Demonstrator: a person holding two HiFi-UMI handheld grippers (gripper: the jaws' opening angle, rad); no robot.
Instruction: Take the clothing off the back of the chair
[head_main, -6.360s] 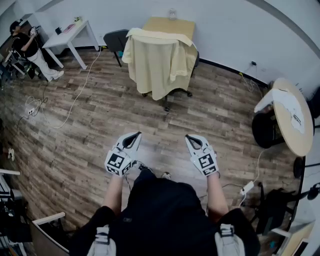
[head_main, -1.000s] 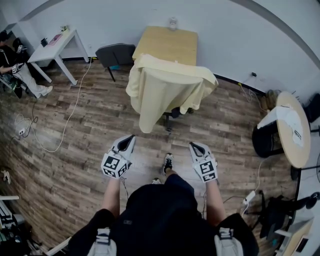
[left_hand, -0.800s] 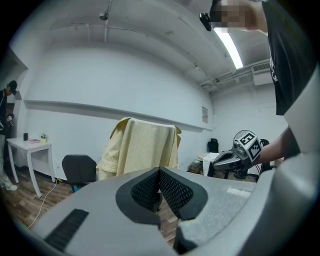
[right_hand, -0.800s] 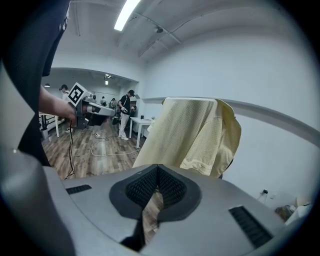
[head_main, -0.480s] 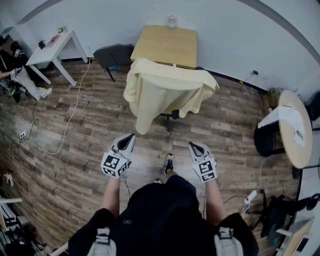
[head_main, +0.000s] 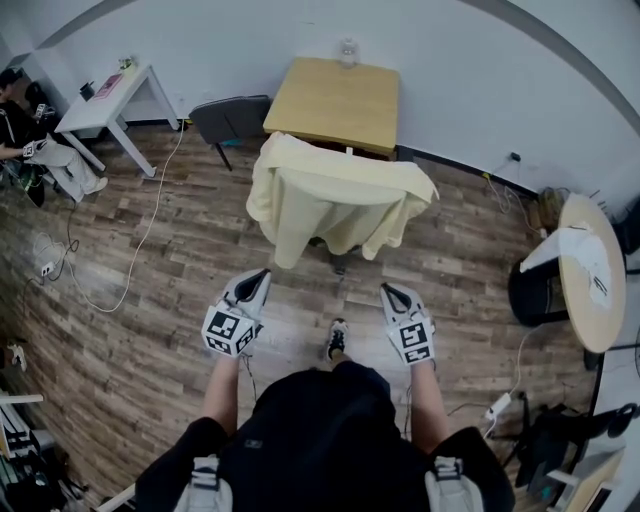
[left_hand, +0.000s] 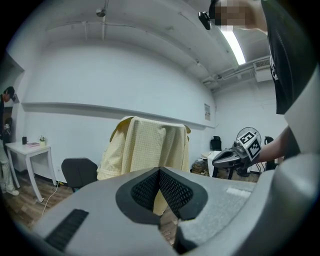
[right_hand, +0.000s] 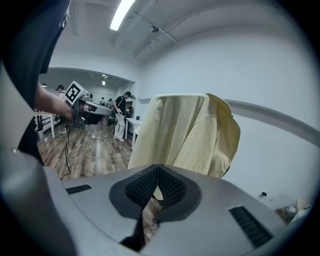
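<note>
Ahead, at twelve o'clock, the pale-yellow checked shirt (head_main: 335, 205) drapes loosely over the chair (head_main: 339, 262) back; my left gripper (head_main: 262, 273) and right gripper (head_main: 388, 290) hold their ribbed jaws pressed together, empty

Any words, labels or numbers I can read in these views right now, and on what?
No text reads clearly.
Wall sign: too small to read.
Marker cubes: black-and-white square patterns only, no letters or numbers.
</note>
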